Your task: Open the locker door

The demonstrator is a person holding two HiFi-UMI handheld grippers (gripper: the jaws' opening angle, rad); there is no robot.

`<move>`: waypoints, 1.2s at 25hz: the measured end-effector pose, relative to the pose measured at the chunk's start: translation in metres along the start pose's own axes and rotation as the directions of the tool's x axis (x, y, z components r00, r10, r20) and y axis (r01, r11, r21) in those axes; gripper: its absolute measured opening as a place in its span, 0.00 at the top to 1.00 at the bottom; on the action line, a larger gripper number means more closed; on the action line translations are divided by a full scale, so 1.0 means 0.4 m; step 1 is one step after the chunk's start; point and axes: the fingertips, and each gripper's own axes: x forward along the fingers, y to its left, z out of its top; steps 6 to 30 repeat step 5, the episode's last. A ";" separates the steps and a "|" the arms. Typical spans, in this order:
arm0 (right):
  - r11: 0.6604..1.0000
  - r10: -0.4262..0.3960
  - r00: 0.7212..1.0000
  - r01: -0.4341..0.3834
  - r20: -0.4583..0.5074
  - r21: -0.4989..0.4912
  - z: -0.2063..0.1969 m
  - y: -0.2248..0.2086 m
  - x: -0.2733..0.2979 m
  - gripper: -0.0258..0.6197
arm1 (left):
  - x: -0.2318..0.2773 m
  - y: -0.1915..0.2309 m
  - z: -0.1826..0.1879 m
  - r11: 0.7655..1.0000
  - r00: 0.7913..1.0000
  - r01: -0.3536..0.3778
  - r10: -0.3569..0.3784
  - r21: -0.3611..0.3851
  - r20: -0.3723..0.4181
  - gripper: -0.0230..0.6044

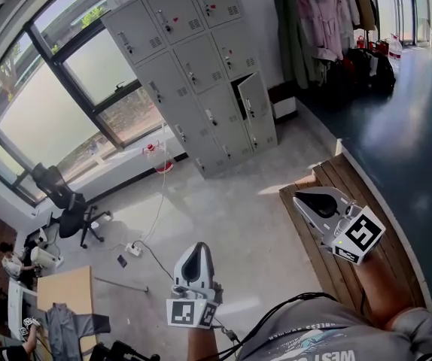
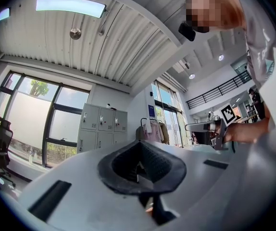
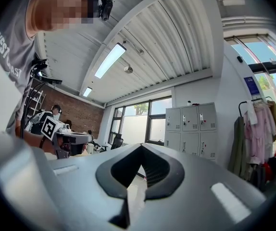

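Note:
A grey bank of lockers (image 1: 193, 66) stands across the room against the far wall. One lower door (image 1: 252, 104) on its right side hangs ajar; the others are closed. Both grippers are held far from it, over the floor. My left gripper (image 1: 197, 250) is low in the middle and my right gripper (image 1: 302, 198) is further right; both point toward the lockers. The jaws of each are shut with nothing between them. The lockers (image 2: 102, 129) show small beyond the left gripper (image 2: 143, 170), and the lockers (image 3: 191, 129) likewise beyond the right gripper (image 3: 137, 170).
A wooden slatted platform (image 1: 366, 194) lies under my right arm. A clothes rack (image 1: 321, 13) stands right of the lockers. An office chair (image 1: 69, 201), a power strip with cable (image 1: 133, 248) and a desk (image 1: 65, 295) occupy the left, with people seated nearby.

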 end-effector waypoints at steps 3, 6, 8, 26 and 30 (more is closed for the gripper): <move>1.000 0.006 1.000 -0.006 -0.003 -0.008 0.007 -0.002 -0.007 0.97 | -0.003 -0.003 0.005 1.000 1.000 -0.014 0.014 -0.002 0.001 0.95; 1.000 0.011 1.000 -0.011 -0.005 -0.013 0.012 -0.002 -0.009 0.97 | -0.006 -0.001 0.011 1.000 1.000 -0.026 0.026 -0.001 0.005 0.95; 1.000 0.011 1.000 -0.011 -0.005 -0.013 0.012 -0.002 -0.009 0.97 | -0.006 -0.001 0.011 1.000 1.000 -0.026 0.026 -0.001 0.005 0.95; 1.000 0.011 1.000 -0.011 -0.005 -0.013 0.012 -0.002 -0.009 0.97 | -0.006 -0.001 0.011 1.000 1.000 -0.026 0.026 -0.001 0.005 0.95; 1.000 0.011 1.000 -0.011 -0.005 -0.013 0.012 -0.002 -0.009 0.97 | -0.006 -0.001 0.011 1.000 1.000 -0.026 0.026 -0.001 0.005 0.95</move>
